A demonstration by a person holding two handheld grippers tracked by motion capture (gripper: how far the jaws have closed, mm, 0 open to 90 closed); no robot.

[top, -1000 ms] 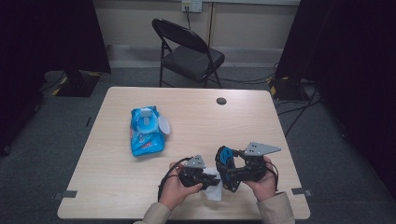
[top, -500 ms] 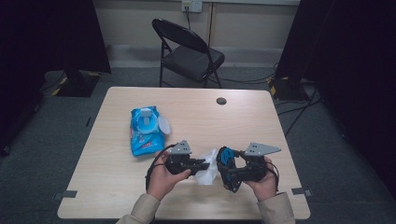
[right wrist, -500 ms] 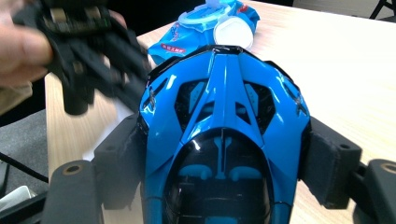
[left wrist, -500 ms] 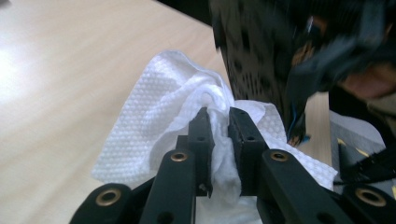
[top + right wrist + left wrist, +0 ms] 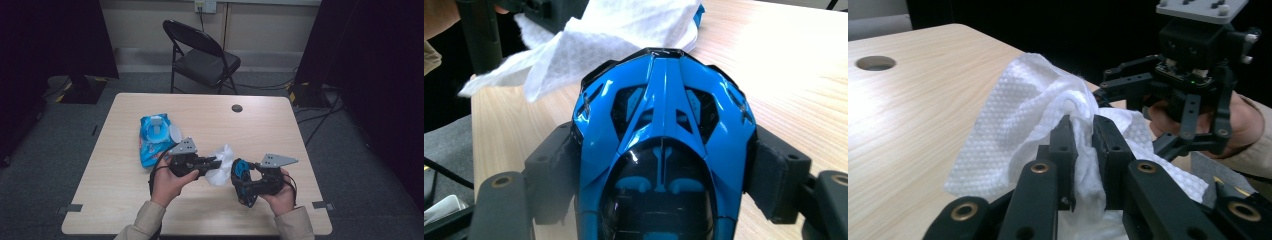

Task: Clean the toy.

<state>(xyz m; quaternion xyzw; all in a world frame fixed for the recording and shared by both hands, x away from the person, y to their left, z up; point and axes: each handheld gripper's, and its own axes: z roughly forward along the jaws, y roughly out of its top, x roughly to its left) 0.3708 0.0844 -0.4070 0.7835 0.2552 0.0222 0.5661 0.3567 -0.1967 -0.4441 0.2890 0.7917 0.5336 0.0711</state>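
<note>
Above the table's near edge, the left gripper [image 5: 216,163] has lifted, clamped on a white wipe [image 5: 221,171], toward the blue helmet [image 5: 241,176] pinched by the right gripper [image 5: 243,182], ready for wiping

wipe [image 5: 1013,120]: lower part hidden behind jaws | blue toy car [image 5: 664,150]: rear cut off at bottom edge

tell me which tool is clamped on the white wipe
The left tool: its jaws pinch the white wipe. The right tool grips a blue toy car instead.
</note>
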